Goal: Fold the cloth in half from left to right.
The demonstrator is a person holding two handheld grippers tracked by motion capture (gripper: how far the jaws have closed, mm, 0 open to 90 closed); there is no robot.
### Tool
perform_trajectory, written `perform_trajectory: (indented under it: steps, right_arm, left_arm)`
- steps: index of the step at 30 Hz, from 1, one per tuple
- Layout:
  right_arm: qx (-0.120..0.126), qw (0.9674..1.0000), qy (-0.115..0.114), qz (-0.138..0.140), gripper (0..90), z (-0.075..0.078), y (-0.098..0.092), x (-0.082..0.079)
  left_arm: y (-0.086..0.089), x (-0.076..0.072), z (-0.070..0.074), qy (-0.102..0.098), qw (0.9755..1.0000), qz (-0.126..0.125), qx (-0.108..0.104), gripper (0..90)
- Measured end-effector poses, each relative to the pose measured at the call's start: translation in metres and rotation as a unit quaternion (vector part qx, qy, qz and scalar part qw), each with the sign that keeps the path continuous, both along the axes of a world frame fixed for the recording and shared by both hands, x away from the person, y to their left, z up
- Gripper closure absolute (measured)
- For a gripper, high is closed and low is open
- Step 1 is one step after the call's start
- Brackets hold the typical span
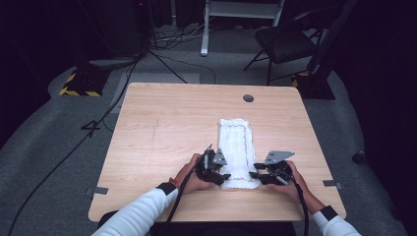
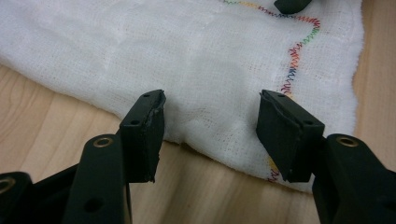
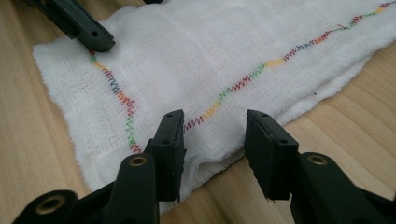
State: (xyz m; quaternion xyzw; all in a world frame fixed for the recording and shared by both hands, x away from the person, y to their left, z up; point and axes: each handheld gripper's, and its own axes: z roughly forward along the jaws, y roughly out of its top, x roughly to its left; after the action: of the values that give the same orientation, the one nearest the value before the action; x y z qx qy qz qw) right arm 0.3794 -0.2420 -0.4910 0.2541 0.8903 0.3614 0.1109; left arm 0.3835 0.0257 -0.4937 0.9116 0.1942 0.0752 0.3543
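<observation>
1. White cloth (image 1: 237, 150), folded to a long strip, lies flat on the surface (image 1: 162, 128).
2. Left tongs (image 2: 210, 130): jaws apart, straddling the cloth's near-left edge, gripping nothing.
3. Right tongs (image 3: 214, 144): jaws apart over the cloth's near-right corner, nothing clamped.

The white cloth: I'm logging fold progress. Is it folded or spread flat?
Folded: the white cloth lies as a narrow strip, with layered edges in the right gripper view.
</observation>
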Motion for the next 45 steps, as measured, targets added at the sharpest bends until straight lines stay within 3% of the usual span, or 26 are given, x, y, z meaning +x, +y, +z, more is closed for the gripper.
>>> perform_trajectory:
  steps: [8, 12, 20, 22, 26, 30, 38, 42, 45]
  right_arm:
    - [0.001, 1.0, 0.002, 0.009, 55.0, 0.0, 0.003, -0.009]
    - [-0.005, 0.9999, -0.003, 0.014, 49.8, 0.004, 0.002, -0.007]
    - [0.021, 0.999, -0.031, -0.026, 45.2, 0.024, -0.013, 0.013]
    - [0.022, 0.998, -0.042, -0.042, 43.3, 0.029, -0.016, 0.024]
    - [0.026, 0.9961, -0.049, -0.069, 42.0, 0.034, -0.02, 0.047]
    - [0.019, 0.9948, -0.054, -0.085, 43.7, 0.039, -0.018, 0.07]
    - [0.023, 0.9936, -0.044, -0.101, 45.9, 0.04, 0.003, 0.114]
    - [0.004, 0.9936, -0.036, -0.107, 46.0, 0.035, 0.018, 0.131]
    - [0.009, 0.9924, -0.027, -0.12, 46.0, 0.03, 0.023, 0.143]
  left_arm:
    - [0.004, -0.009, 0.001, -0.003, 1.0, -0.002, 0.002, 41.8]
    - [0.006, -0.007, 0.006, -0.002, 1.0, -0.003, 0.006, 30.8]
    - [0.019, 0.013, 0.023, -0.02, 0.9997, 0.013, -0.002, 21.4]
    - [0.024, 0.023, 0.029, -0.028, 0.9995, 0.014, -0.001, 21.9]
    - [0.031, 0.047, 0.038, -0.025, 0.9984, 0.047, -0.02, 24.2]
    - [0.032, 0.073, 0.042, -0.029, 0.996, 0.082, -0.023, 24.7]
    - [0.019, 0.118, 0.032, -0.013, 0.9911, 0.13, -0.024, 26.1]
    - [0.006, 0.134, 0.025, -0.013, 0.9892, 0.146, -0.008, 26.8]
    - [0.0, 0.144, 0.019, -0.006, 0.9868, 0.162, 0.003, 28.1]
